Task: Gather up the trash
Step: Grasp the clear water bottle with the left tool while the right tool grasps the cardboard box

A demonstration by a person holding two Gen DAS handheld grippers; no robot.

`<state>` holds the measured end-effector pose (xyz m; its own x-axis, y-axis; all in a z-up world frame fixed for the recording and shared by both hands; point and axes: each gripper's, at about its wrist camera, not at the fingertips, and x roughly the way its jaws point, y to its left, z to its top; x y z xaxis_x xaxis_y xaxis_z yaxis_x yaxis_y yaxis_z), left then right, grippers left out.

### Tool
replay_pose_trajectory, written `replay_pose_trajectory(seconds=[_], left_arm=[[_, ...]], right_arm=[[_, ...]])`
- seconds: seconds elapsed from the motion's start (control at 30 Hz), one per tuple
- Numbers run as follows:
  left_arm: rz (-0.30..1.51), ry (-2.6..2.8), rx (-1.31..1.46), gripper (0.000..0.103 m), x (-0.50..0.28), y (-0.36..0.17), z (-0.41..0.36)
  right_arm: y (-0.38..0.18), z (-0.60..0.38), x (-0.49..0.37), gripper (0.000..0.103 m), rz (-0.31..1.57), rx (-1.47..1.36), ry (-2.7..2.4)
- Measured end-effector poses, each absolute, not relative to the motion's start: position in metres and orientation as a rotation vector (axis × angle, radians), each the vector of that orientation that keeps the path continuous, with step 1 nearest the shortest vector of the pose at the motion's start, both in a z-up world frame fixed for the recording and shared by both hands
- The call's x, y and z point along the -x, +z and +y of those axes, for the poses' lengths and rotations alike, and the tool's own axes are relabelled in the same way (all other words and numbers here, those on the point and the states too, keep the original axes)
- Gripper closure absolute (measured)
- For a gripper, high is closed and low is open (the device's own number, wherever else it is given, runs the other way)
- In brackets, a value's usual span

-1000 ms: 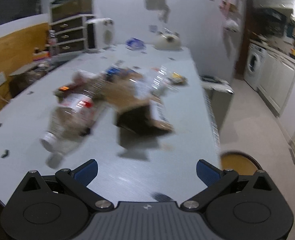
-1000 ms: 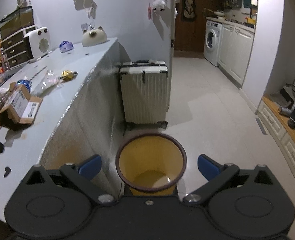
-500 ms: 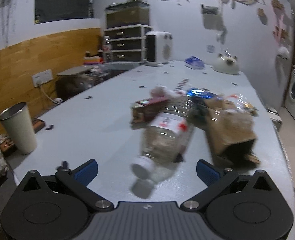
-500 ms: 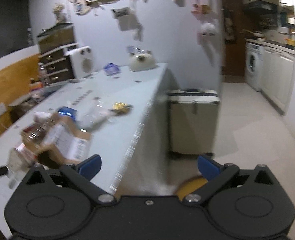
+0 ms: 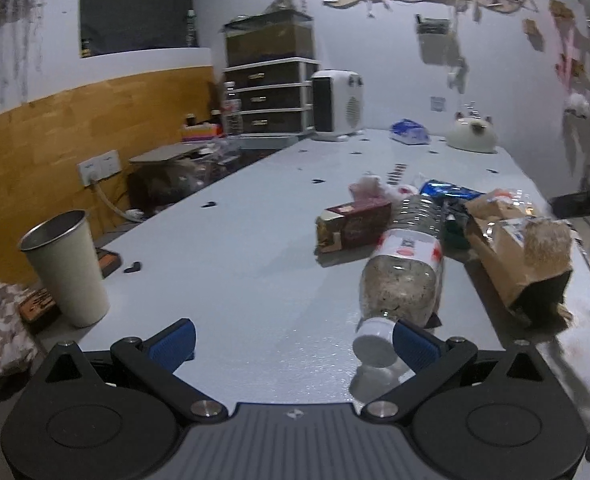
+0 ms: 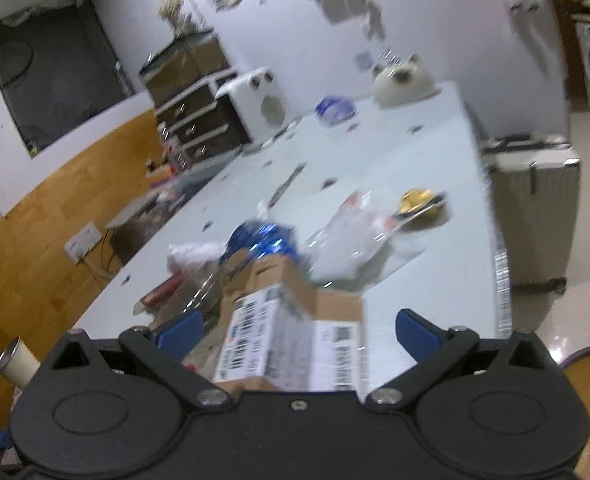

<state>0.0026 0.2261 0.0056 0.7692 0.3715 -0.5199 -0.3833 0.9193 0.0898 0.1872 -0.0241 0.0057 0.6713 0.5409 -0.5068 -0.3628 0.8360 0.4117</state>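
A pile of trash lies on the long white table (image 5: 255, 248). A clear plastic bottle (image 5: 401, 276) lies on its side, its white cap by the right fingertip (image 5: 413, 346) of my open, empty left gripper (image 5: 293, 338). Beside it lie a dark red carton (image 5: 353, 226), a torn cardboard box (image 5: 519, 260) and a blue wrapper (image 5: 447, 191). My right gripper (image 6: 299, 330) is open above the labelled cardboard box (image 6: 291, 332), which lies between its fingers. Beyond are the blue wrapper (image 6: 261, 240), a clear plastic bag (image 6: 355, 228) and a gold wrapper (image 6: 417, 200).
A metal cup (image 5: 67, 268) stands at the table's left edge. A white heater (image 5: 337, 104), a drawer unit (image 5: 273, 96) and a cat-shaped object (image 5: 473, 136) stand at the far end. A suitcase (image 6: 535, 208) stands on the floor right of the table; the yellow bin's rim (image 6: 587, 356) shows beside it.
Both grippers have swung left from the bin and floor toward the trash pile. The left has come close to the bottle's cap; the right is now over the cardboard box.
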Motion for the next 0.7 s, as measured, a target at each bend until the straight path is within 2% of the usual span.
replay_pose_trajectory(seconds=[0.1, 0.2, 0.27, 0.33, 0.57, 0.7], left_arm=[[0.549, 0.367, 0.035, 0.0, -0.002, 0.007, 0.232], [0.544, 0.331, 0.044, 0.0, -0.008, 0.012, 0.233], [0.543, 0.299, 0.035, 0.0, -0.014, 0.017, 0.232], [0.533, 0.27, 0.008, 0.0, -0.021, 0.023, 0.225], [0.569, 0.132, -0.041, 0.001, -0.064, 0.024, 0.204], [0.644, 0.131, -0.058, 0.012, -0.093, 0.011, 0.199]], right_arm=[[-0.004, -0.003, -0.196, 0.001, 0.711, -0.286, 0.534], [-0.011, 0.011, -0.197, 0.021, 0.725, -0.248, 0.563], [-0.016, 0.015, -0.196, 0.028, 0.737, -0.212, 0.571], [-0.021, 0.015, -0.194, 0.04, 0.751, -0.203, 0.593], [-0.028, -0.01, -0.176, 0.058, 0.71, -0.201, 0.683], [-0.025, -0.03, -0.165, 0.067, 0.698, -0.198, 0.697]])
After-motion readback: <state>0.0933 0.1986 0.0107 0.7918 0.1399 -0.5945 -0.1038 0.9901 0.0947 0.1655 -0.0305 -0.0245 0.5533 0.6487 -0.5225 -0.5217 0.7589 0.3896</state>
